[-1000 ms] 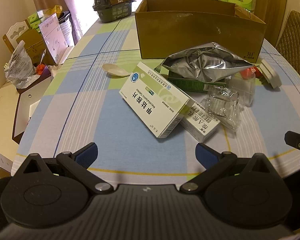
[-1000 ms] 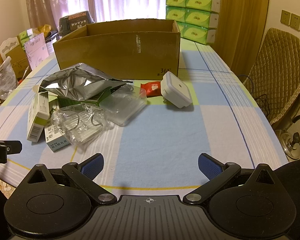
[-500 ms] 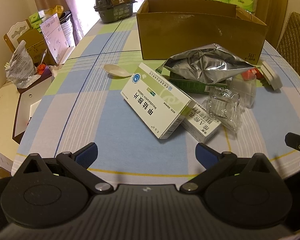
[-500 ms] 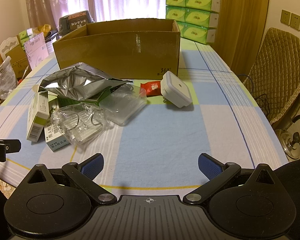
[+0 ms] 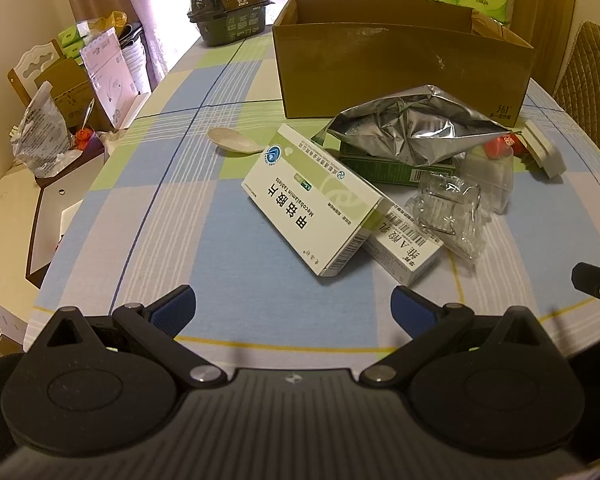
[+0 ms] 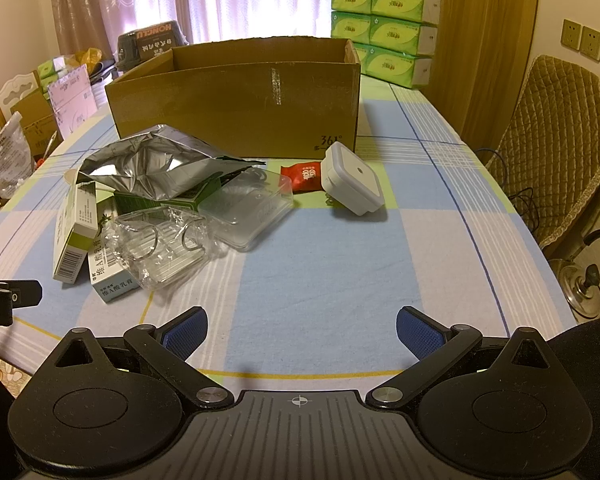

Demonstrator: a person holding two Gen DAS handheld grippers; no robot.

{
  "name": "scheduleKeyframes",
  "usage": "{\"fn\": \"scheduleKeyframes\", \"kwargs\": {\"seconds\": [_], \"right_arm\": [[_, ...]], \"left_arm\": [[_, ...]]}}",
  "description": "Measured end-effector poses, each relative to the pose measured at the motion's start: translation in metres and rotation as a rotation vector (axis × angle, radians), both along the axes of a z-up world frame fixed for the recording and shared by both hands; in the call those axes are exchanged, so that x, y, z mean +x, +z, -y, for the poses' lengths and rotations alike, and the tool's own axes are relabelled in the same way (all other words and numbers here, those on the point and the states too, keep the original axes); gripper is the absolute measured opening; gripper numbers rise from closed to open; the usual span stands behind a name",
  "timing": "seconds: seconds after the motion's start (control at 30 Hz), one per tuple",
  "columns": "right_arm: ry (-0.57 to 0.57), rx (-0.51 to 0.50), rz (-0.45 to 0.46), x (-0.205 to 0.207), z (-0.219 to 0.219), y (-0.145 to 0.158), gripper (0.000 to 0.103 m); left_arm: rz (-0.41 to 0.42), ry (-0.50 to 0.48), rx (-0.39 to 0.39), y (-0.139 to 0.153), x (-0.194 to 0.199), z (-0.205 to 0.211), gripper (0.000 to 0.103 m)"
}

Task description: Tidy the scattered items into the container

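An open cardboard box [image 5: 400, 68] [image 6: 240, 100] stands at the back of the checked tablecloth. In front of it lie a crumpled silver foil bag [image 5: 404, 128] [image 6: 152, 168], a white and green medicine box [image 5: 312, 200] [image 6: 74, 228], a smaller white carton [image 5: 404, 248] [image 6: 108, 276], a clear plastic pack with rings [image 5: 448, 212] [image 6: 160, 244], a clear lid [image 6: 248, 208], a red sachet [image 6: 302, 174], a white plug adapter [image 6: 352, 178] [image 5: 544, 152] and a pale spoon [image 5: 232, 142]. My left gripper [image 5: 292, 310] and right gripper [image 6: 300, 332] both hover open near the table's front edge, empty.
A dark food tub [image 5: 228, 8] sits at the far left of the table. Stacked green tissue packs [image 6: 384, 24] stand behind the box. A padded chair [image 6: 556, 152] is on the right; cluttered furniture with bags [image 5: 40, 132] is on the left.
The left gripper has drifted slightly back, so the items sit a little farther up in its view. The right gripper has barely moved. Both stay open.
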State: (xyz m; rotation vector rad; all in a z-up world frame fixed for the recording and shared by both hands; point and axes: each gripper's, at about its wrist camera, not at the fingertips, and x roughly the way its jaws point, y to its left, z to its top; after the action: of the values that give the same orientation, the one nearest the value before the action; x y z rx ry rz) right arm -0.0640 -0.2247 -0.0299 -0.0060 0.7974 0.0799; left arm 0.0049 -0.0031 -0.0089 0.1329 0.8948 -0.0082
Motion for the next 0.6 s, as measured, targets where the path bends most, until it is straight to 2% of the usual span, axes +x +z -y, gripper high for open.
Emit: {"fn": "scheduleKeyframes", "kwargs": {"seconds": [0.6], "right_arm": [[-0.015,0.003,-0.02,0.0006,0.0034,-0.0009,0.103]], "left_arm": [[0.002,-0.003,-0.001,0.001,0.0016,-0.0013,0.102]]}}
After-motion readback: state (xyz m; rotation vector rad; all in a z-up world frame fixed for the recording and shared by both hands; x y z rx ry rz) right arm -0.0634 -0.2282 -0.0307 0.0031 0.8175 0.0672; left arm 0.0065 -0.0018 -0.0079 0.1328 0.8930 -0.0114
